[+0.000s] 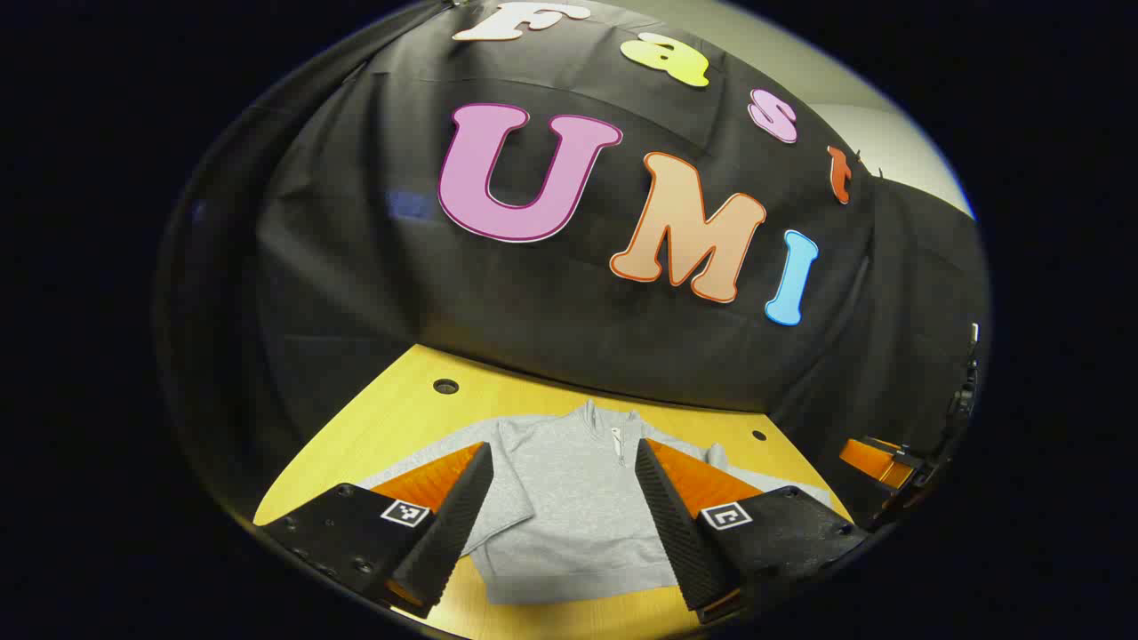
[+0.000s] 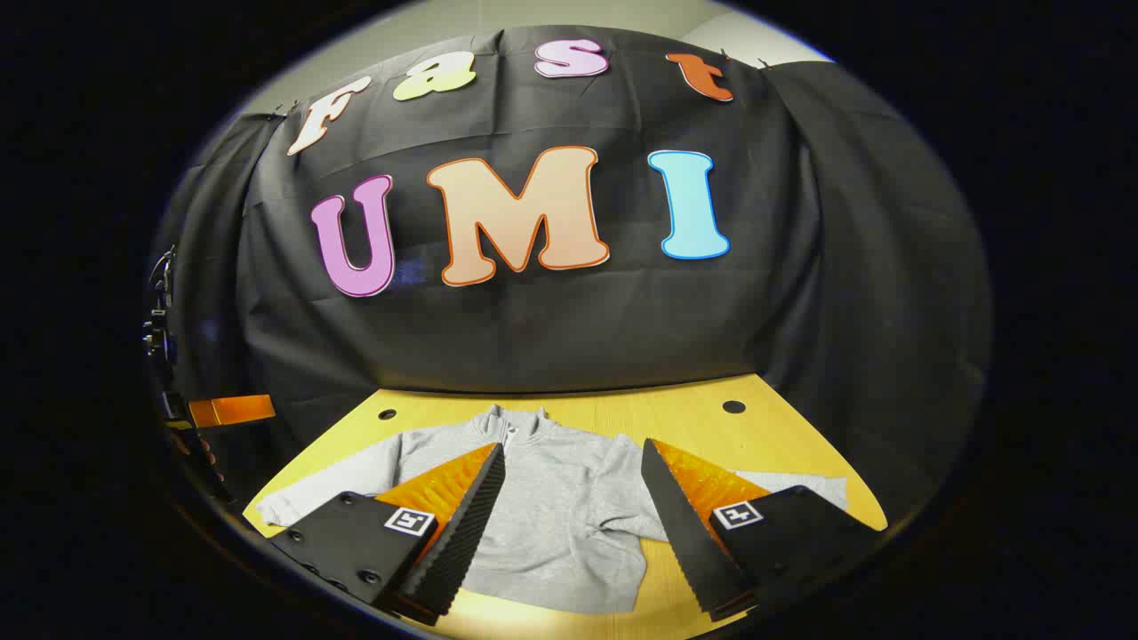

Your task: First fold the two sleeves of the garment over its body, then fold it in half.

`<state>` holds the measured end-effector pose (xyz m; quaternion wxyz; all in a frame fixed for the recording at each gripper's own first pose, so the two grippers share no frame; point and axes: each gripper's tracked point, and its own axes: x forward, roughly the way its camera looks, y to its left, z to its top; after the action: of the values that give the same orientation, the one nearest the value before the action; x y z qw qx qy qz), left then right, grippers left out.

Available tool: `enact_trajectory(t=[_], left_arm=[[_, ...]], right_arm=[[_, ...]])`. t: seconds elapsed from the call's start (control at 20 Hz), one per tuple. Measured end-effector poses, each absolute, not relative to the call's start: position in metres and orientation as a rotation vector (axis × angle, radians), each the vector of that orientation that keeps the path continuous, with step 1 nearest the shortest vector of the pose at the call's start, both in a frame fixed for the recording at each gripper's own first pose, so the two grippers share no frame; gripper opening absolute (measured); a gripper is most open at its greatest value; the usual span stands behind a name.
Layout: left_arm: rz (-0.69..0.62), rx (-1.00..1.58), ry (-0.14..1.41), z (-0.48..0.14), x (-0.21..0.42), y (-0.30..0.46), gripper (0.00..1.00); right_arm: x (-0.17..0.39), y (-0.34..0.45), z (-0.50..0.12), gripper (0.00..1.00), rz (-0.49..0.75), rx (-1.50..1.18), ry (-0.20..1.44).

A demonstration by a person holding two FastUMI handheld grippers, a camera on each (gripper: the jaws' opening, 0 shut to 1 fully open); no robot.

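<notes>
Garment (image 1: 569,507): lying flat on the surface (image 1: 391,418), collar toward the booth wall (both sleeves spreading outward, unfolded).
Left hand-held gripper (image 1: 564,523): hovering over the garment, fingers spread, pinching nothing.
Right hand-held gripper (image 2: 569,529): hovering likewise, fingers spread.

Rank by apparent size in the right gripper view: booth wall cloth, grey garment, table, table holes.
1. Booth wall cloth
2. Table and grey garment: look alike in spread, and the garment hides much of the table, so unranked
3. Table holes, smallest by far
</notes>
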<state>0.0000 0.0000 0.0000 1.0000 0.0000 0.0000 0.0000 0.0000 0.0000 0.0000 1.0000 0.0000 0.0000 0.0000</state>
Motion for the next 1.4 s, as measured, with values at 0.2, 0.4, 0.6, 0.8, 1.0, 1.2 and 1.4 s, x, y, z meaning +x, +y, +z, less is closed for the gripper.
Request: enact_trajectory(t=[0.2, 0.4, 0.6, 0.8, 1.0, 1.2, 1.4], left_arm=[[-0.001, 0.012, 0.017, -0.005, -0.001, -0.003, 0.95], [0.001, 0.032, 0.021, -0.005, -0.002, -0.005, 0.94], [0.01, 0.049, 0.018, -0.004, 0.0, -0.006, 0.94], [0.017, 0.081, 0.029, -0.011, -0.002, -0.009, 0.94], [0.026, 0.102, 0.044, -0.021, -0.007, -0.014, 0.94], [0.049, 0.111, 0.045, -0.026, -0.013, -0.017, 0.94], [0.082, 0.109, 0.046, -0.031, -0.018, -0.02, 0.94]], right_arm=[[0.001, -0.015, 0.001, 0.98, -0.017, -0.022, 0.002], [0.003, -0.032, 0.006, 0.98, -0.023, -0.014, 0.003], [0.006, -0.048, 0.012, 0.98, -0.054, -0.007, -0.005], [0.004, -0.078, 0.011, 0.94, -0.098, -0.018, 0.008], [-0.002, -0.132, 0.002, 0.97, -0.143, -0.068, 0.043], [-0.006, -0.194, -0.019, 0.94, -0.18, -0.096, 0.121], [0.001, -0.252, -0.042, 0.98, -0.235, -0.077, 0.183]])
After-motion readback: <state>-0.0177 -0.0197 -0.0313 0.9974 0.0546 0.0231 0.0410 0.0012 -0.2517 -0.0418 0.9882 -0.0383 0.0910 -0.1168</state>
